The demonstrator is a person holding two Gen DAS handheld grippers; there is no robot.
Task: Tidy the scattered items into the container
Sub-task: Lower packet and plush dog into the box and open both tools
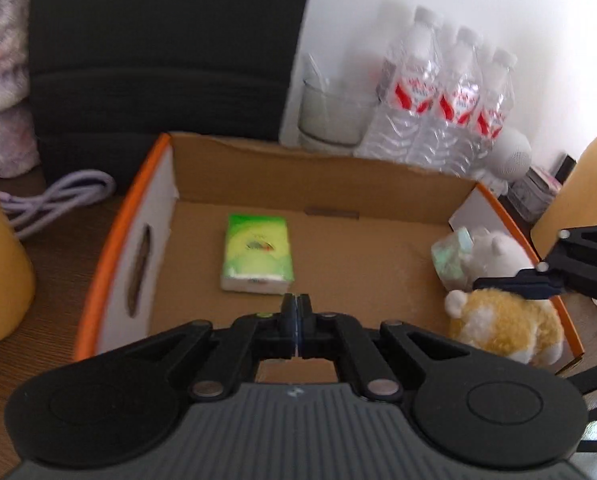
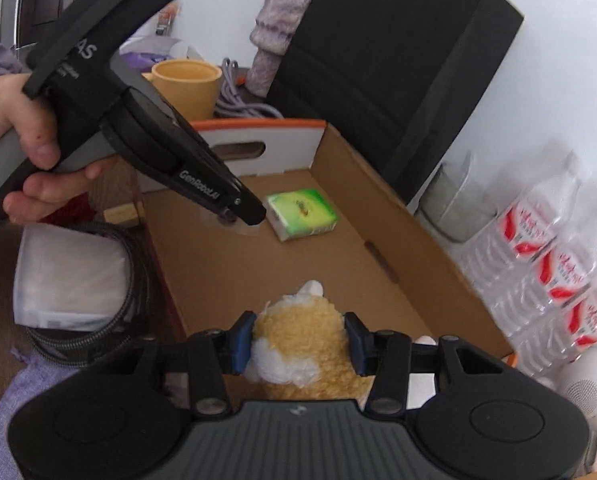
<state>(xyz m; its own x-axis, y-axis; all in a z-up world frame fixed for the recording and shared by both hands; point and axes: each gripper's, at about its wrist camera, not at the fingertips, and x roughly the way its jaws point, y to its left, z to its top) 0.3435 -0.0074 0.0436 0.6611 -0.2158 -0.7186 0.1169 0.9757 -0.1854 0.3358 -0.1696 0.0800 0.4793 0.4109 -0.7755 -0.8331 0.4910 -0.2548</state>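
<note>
Setting the yellow plush toy (image 2: 302, 344) into the cardboard box (image 1: 298, 168) looks like the step in hand: the right gripper (image 2: 300, 342) pinches the toy's fuzzy body between its blue pads, low over the box's right end. In the left wrist view the toy sits by the right wall, just beside a white figurine (image 1: 494, 256) with a pale green part. What the next move calls for, I judge, is spreading the pads and lifting clear without dragging the fleece along; the pile is soft and may cling.

The left gripper (image 1: 296, 308) is pressed together with nothing between its pads, poised above the box's near edge. A green tissue pack (image 1: 256, 256), a glossy soft-wrapped block, lies flat on the box floor towards the left end.

The box is plain corrugated board with an orange rim and a hand slot in its white end wall. Beyond its far wall stand shrink-wrapped water bottles (image 1: 442, 96).
</note>
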